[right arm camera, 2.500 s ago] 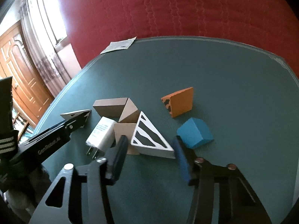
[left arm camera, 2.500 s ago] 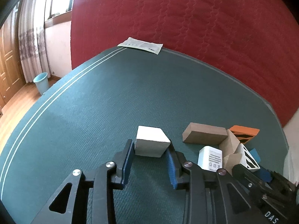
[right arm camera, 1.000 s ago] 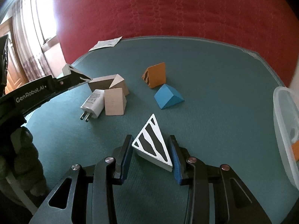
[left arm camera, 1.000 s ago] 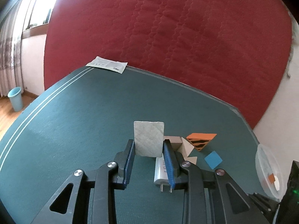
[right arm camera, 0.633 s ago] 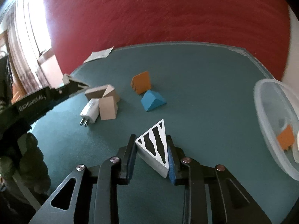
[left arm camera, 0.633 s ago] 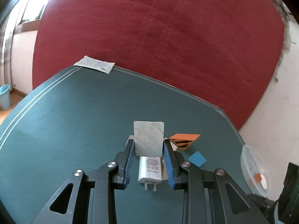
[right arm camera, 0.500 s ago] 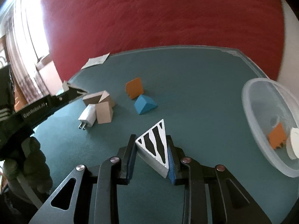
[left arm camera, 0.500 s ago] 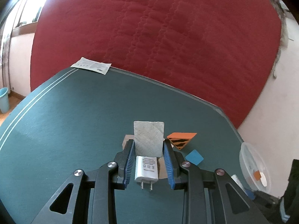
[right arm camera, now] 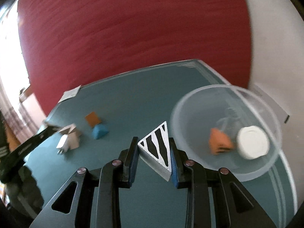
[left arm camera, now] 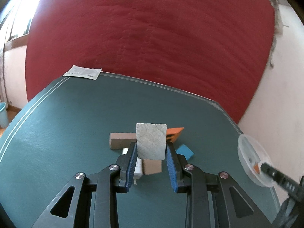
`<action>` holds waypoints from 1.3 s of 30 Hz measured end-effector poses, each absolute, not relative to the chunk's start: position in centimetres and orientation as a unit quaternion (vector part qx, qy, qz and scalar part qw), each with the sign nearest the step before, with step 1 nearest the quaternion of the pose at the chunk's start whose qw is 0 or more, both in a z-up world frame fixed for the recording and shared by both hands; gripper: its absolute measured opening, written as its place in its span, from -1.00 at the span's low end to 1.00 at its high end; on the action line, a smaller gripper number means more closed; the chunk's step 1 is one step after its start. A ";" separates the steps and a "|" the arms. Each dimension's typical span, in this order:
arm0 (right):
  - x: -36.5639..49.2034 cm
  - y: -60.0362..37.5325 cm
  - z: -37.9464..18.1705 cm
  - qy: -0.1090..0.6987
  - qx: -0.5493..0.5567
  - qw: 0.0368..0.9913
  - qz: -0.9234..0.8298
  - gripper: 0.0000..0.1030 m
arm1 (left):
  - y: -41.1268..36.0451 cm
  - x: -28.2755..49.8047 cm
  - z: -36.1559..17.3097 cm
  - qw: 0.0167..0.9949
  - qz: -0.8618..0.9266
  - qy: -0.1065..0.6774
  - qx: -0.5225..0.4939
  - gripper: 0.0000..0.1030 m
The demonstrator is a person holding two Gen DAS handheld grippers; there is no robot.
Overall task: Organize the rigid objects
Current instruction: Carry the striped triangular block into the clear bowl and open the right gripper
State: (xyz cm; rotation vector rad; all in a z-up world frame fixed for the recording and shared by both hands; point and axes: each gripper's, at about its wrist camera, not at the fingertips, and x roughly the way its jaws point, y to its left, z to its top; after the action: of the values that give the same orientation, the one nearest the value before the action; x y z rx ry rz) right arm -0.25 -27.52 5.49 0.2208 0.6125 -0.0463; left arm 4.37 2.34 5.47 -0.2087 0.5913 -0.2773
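My left gripper point(left arm camera: 151, 153) is shut on a pale grey block point(left arm camera: 151, 143) and holds it above the green table. My right gripper point(right arm camera: 153, 150) is shut on a white wedge with black stripes point(right arm camera: 156, 145) and holds it just left of a clear plastic bowl point(right arm camera: 193, 133). The bowl holds an orange piece point(right arm camera: 219, 141) and a white disc point(right arm camera: 252, 142). The bowl also shows in the left wrist view point(left arm camera: 247, 155), at the right table edge. On the table lie a brown block point(left arm camera: 121, 140), a tan block point(left arm camera: 152, 166), a white charger plug point(left arm camera: 137, 166), an orange striped wedge point(left arm camera: 173, 133) and a blue wedge point(left arm camera: 185, 151).
A paper leaflet point(left arm camera: 82, 72) lies at the far left corner of the table point(left arm camera: 76, 123). A red quilted cover point(left arm camera: 152, 38) rises behind the table. A light blue bin point(left arm camera: 3, 114) stands on the floor at left. The table's right edge runs close behind the bowl.
Both grippers closed on their pieces, lifted them and swung right. The bowl has come close in the right wrist view, beside the striped wedge.
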 end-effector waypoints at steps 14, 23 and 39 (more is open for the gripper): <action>0.5 -34.7 6.1 0.279 0.118 0.948 -0.096 -0.41 | -0.7 2.8 7.1 0.939 -0.157 0.295 -0.076 -0.38; 0.7 -36.3 5.0 0.277 0.109 0.949 -0.104 0.06 | -3.9 2.2 8.7 0.938 -0.183 0.288 -0.059 -0.38; -3.9 -39.3 3.9 0.266 0.131 0.943 -0.151 0.06 | -12.1 2.8 9.4 0.922 -0.243 0.302 -0.013 -0.38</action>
State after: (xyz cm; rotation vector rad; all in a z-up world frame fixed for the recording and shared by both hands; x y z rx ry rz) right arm -3.94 -39.26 3.86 0.2668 0.5413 -0.3077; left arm 2.76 -12.05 9.35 -0.0263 0.6202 -0.4990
